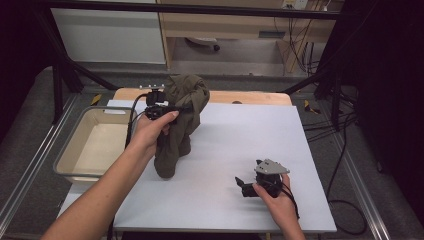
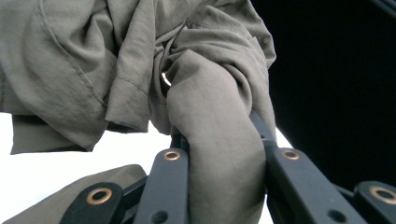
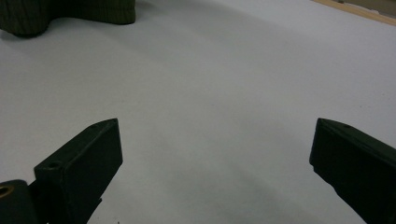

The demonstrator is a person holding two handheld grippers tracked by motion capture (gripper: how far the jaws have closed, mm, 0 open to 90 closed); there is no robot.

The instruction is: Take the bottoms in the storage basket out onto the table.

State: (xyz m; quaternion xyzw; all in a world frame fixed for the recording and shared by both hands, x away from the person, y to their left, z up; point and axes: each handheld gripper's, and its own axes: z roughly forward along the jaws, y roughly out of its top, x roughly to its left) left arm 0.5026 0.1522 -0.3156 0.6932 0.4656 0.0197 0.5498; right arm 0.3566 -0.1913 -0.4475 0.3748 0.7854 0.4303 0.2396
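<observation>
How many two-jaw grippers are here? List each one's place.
2. The left gripper holds the olive-green fabric garment up; the right gripper rests open near the white table's front edge.

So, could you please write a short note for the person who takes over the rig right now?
Left gripper: shut on the olive garment, a fold clamped between its jaws, lifted so the cloth's lower end rests on the white board.
Right gripper: jaws wide open, holding nothing, low over the board's near right part.
Beige bin: left of the board, nothing visible in it.
Done: garment grasped and raised.
Left: probably moving it into the bin, or laying it out; I cannot tell which.
</observation>
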